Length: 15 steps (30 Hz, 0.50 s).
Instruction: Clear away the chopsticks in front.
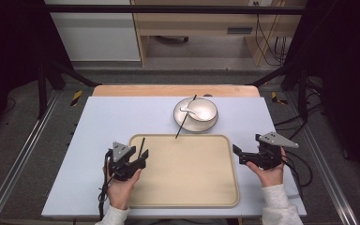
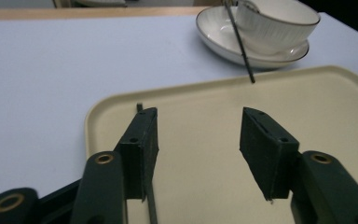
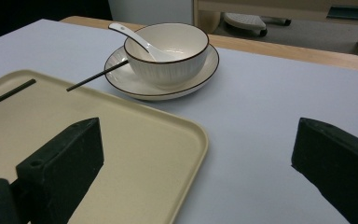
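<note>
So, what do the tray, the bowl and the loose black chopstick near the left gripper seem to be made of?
Tray: probably plastic, matte beige, with a smooth moulded rim and rounded corners.
Bowl: likely glazed ceramic, glossy cream-white with fine ribs and a thin dark rim line.
Chopstick: thin, black and matte; plastic or lacquered wood, the look leaves it open.

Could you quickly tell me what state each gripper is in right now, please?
Left gripper: open, holding nothing; a thin black chopstick lies beside one jaw.
Right gripper: wide open, holding nothing.
</note>
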Available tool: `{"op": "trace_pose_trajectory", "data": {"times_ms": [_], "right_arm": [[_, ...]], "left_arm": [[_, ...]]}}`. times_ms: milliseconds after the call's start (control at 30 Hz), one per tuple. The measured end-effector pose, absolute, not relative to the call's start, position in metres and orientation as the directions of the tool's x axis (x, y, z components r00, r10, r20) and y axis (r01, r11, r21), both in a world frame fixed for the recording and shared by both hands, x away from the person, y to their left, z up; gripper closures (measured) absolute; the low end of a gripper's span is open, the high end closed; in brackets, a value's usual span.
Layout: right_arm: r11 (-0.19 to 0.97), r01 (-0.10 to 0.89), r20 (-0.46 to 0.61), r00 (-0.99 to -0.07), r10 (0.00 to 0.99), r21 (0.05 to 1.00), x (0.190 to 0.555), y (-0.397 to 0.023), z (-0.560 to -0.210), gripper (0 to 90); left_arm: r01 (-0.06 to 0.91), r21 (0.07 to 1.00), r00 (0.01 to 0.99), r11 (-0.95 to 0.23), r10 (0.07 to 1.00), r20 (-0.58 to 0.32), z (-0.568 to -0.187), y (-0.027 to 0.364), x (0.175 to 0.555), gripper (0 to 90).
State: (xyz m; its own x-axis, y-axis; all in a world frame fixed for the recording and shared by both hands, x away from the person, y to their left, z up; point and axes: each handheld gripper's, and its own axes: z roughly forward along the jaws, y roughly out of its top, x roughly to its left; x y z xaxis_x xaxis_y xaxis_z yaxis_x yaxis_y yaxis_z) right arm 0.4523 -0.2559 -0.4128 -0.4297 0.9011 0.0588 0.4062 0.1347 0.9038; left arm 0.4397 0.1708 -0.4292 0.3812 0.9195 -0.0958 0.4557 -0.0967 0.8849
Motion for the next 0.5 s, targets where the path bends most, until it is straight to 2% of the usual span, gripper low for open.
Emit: {"op": "trace_pose_trajectory", "data": {"times_ms": [100,267,367,500], "right_arm": [[0.135,0.405,0.059,-0.430,0.901,0.904,0.452,-0.256,-0.413,2.6],[0.136,0.405,0.056,-0.429,0.902,0.904,0.453,-0.257,-0.413,2.6],[0.134,0.404,0.058,-0.429,0.901,0.905,0.453,-0.257,-0.413,2.6],[0.135,0.404,0.057,-0.428,0.902,0.905,0.453,-0.257,-0.413,2.6]], "left_arm": [[0.450,0.887,0.424,-0.106,0.899,-0.108,-0.422,0.166,0.449,41.4],[0.426,0.891,0.470,-0.158,0.880,-0.068,-0.412,0.152,0.467,35.7],[0.434,0.885,0.515,-0.167,0.852,-0.092,-0.412,0.144,0.481,30.7],[0.445,0.877,0.519,-0.180,0.850,-0.089,-0.411,0.135,0.497,27.5]]}}
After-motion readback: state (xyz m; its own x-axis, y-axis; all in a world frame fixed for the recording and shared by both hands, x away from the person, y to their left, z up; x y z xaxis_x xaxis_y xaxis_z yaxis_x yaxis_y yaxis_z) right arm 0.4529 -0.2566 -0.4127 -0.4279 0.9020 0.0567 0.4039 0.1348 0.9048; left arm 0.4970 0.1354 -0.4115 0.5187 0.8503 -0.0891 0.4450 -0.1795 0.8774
